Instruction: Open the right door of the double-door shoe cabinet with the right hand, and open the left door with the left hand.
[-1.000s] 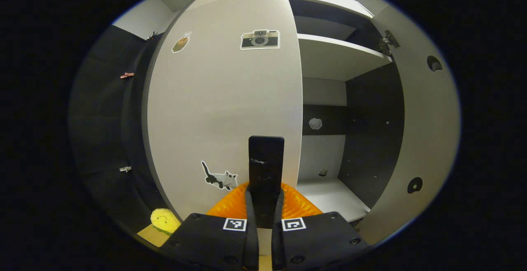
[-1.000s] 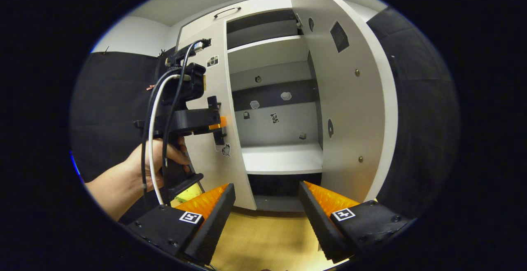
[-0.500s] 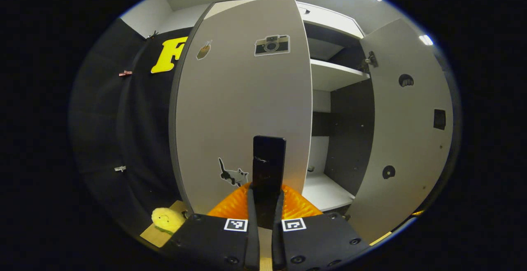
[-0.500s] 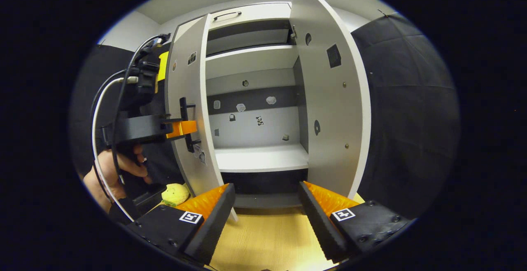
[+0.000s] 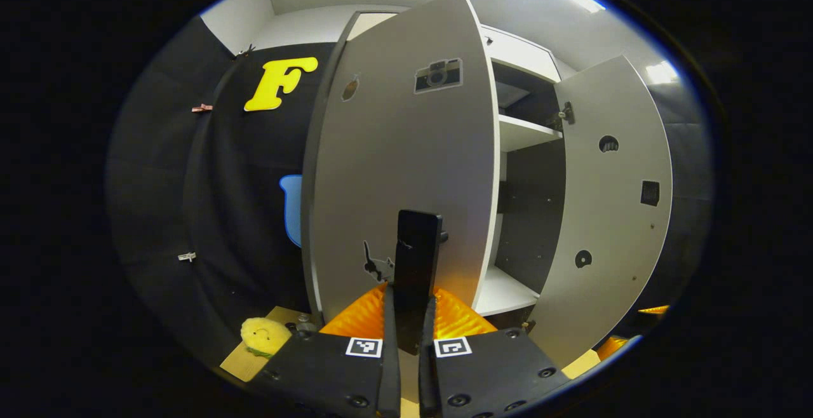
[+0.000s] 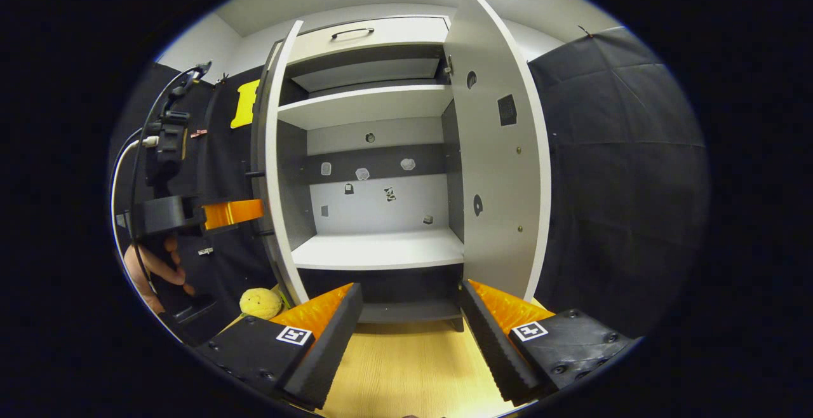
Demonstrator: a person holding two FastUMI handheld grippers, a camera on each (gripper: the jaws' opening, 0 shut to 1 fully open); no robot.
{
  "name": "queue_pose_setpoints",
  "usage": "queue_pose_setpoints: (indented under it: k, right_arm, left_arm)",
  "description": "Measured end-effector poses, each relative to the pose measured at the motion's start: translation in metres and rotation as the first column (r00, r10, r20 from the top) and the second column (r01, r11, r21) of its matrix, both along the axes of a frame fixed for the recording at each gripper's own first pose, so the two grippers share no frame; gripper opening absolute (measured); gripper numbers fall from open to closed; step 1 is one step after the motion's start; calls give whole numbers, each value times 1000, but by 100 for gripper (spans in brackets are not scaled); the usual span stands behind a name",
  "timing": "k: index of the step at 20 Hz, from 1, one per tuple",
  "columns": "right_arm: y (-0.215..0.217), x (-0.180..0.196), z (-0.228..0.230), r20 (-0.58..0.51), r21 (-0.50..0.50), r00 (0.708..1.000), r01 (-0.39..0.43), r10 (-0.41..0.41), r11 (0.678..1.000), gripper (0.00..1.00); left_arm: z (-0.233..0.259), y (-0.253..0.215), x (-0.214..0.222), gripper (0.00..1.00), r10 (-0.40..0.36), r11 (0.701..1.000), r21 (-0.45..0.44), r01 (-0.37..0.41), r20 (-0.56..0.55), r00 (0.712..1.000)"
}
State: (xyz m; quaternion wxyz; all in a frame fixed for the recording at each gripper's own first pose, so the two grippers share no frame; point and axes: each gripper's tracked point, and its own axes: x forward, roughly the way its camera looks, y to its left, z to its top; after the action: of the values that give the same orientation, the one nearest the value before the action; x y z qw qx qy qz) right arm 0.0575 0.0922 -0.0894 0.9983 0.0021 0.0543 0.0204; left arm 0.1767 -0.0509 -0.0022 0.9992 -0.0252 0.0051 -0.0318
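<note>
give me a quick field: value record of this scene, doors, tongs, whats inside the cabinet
left door: open, swung wide
left door handle: dark bar, clamped between the left tongs
right door: open, inner face showing
right tongs: open, holding nothing, in front of the cabinet
cabinet interior: bare white shelves, small stickers on the back panel
floor item: yellow plush toy beside the left door
hand: grips the left tongs' handle

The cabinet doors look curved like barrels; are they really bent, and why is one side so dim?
Left gripper view: fisheye bows the left door, which lies in shade; ceiling glare at top. Right gripper view: the right door bows too; shelves evenly lit and sharp.
</note>
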Motion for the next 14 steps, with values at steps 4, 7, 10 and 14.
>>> queue_pose_setpoints:
  k: [4, 7, 10, 14]
  right_arm:
    - [2, -2, -6, -29, 28, 1000, 6, -5, 1000, 98]
    - [7, -6, -12, -48, 45, 999, 0, 3, 999, 100]
    - [11, -8, -20, -62, 19, 998, -4, 5, 1000, 98]
    - [16, -8, -18, -61, 9, 998, -8, 9, 1000, 98]
  left_arm:
    - [0, 6, -3, 15, 9, 1000, -2, -9, 1, 1000]
    - [-1, 7, -7, 14, 3, 999, -32, -3, -8, 1000]
    - [-1, 10, -9, 15, 11, 1000, 1, -11, -2, 1000]
    - [-2, 13, -14, 15, 14, 1000, -16, -15, -2, 1000]
